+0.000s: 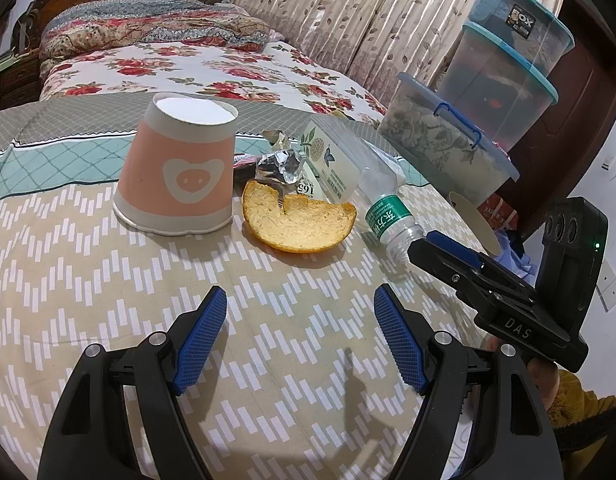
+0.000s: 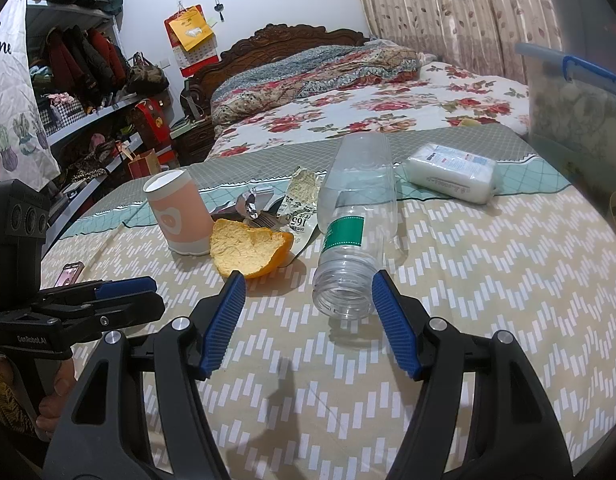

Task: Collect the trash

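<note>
Bottle (image 2: 350, 236) uncapped, lying empty, paper cup (image 2: 180, 212) upside down

An upside-down pink paper cup (image 1: 176, 172) with a pale pig-snout heart stood on the patterned surface (image 1: 108, 280). Just beside it lay a curved orange peel (image 1: 298, 222), pith side up. Behind the peel sat crumpled silver foil (image 1: 278, 166) and a printed wrapper (image 2: 300, 204), touching one another. A clear, capless plastic bottle (image 2: 354, 224) with a green label lay on its side next to the peel, its open mouth toward the near edge.
</note>
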The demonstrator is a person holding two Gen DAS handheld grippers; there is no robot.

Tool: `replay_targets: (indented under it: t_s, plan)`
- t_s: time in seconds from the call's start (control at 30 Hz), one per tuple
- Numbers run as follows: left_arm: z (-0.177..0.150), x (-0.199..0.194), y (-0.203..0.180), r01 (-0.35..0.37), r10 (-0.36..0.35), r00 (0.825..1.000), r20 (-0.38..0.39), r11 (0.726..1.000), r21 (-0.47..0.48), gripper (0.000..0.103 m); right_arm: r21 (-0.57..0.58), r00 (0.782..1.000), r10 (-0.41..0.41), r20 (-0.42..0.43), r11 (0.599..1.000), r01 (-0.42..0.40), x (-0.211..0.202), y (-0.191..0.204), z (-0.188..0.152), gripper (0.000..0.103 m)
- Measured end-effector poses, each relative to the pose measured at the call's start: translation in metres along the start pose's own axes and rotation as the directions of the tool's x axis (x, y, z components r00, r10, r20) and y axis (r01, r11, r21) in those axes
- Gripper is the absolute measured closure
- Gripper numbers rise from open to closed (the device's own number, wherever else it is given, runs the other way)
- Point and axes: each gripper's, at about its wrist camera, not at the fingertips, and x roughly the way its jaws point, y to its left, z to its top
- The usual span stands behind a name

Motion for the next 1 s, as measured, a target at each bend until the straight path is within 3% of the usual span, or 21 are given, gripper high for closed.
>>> replay_targets:
  t_s: [1.0]
  plan:
    - [0.0007, -0.0022, 0.002, 0.002, -0.002, 1.0, 0.003, 1.0, -0.005, 0.031, -0.001, 1.0, -0.001, -0.003, 1.0, 0.001, -0.0006, -0.0009, -0.0004, 0.036]
